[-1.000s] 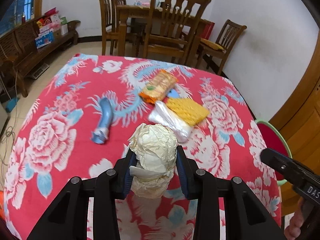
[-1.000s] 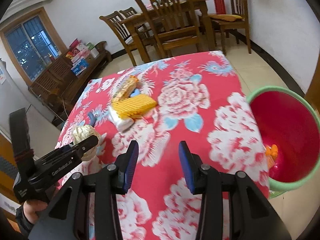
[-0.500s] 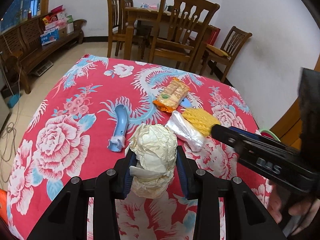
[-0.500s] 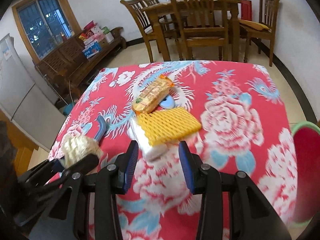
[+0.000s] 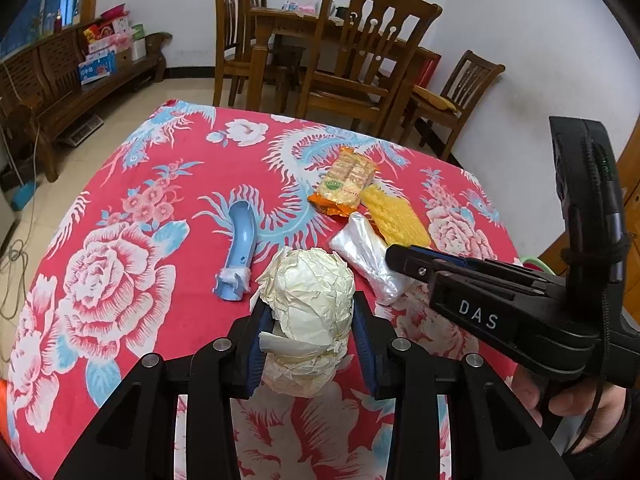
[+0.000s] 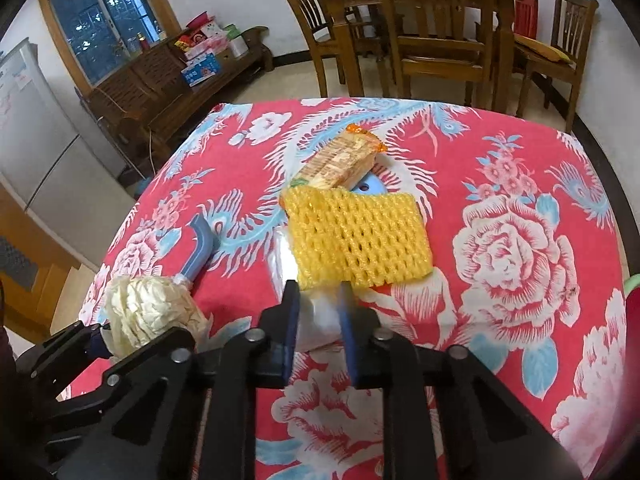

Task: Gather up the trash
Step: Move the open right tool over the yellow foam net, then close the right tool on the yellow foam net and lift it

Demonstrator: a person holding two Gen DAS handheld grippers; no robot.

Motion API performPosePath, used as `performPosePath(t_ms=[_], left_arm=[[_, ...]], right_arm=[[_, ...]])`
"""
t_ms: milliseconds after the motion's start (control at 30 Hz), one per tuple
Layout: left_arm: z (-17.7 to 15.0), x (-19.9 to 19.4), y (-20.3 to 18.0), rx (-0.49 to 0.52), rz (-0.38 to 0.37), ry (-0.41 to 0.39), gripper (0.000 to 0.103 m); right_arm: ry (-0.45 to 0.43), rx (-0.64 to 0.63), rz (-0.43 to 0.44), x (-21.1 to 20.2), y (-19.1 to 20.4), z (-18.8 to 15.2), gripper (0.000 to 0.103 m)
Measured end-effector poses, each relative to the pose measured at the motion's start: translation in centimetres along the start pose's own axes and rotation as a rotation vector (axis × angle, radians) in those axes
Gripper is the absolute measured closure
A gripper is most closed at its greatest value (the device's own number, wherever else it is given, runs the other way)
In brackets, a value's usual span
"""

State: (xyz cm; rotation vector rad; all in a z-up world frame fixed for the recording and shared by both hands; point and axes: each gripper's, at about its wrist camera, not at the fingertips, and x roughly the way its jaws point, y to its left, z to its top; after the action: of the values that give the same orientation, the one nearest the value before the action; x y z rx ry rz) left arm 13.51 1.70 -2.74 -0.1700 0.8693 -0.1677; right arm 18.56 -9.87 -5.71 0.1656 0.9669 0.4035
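On the red floral cloth [image 6: 520, 184], the clear bag [image 6: 316, 320] lies under the near edge of the yellow net [image 6: 356, 236], and the right gripper [image 6: 316, 300] has just been closing, its jaws now pinching that bag. Beyond sit a cracker pack [image 6: 340, 156] and a blue tube [image 5: 242, 248]. The left gripper [image 5: 308, 324] clamps a crumpled paper ball [image 5: 310, 300] above the cloth.

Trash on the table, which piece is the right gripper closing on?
The clear plastic bag, lying partly under the yellow foam net. The right gripper has just been closing with the bag between its fingers; the biscuit packet lies untouched.
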Motion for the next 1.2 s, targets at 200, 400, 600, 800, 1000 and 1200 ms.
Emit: performPosePath(t_ms=[200, 400, 600, 800, 1000, 1200], left_arm=[[-0.1, 0.0, -0.1, 0.005, 0.001, 0.000, 0.064], [-0.1, -0.6, -0.6, 0.014, -0.003, -0.012, 0.064], [-0.1, -0.9, -0.9, 0.007, -0.003, -0.019, 0.064], [0.4, -0.9, -0.4, 0.002, 0.016, -0.024, 0.064], [0.7, -0.5, 0.1, 0.001, 0.014, -0.022, 0.064], [0.8, 0.0, 0.1, 0.002, 0.007, -0.010, 0.064]], right_arm=[[-0.010, 0.018, 0.005, -0.5, -0.4, -0.1, 0.100], [-0.066, 0.041, 0.020, -2.6, -1.0, -0.6, 0.101], [-0.093, -0.003, 0.009, -4.1, -0.6, -0.1, 0.101], [-0.098, 0.028, -0.028, -2.5, -0.9, 0.8, 0.062], [-0.055, 0.055, -0.076, 0.4, -2.2, 1.9, 0.062], [-0.006, 0.030, -0.108, 2.2, -2.7, 1.9, 0.069]])
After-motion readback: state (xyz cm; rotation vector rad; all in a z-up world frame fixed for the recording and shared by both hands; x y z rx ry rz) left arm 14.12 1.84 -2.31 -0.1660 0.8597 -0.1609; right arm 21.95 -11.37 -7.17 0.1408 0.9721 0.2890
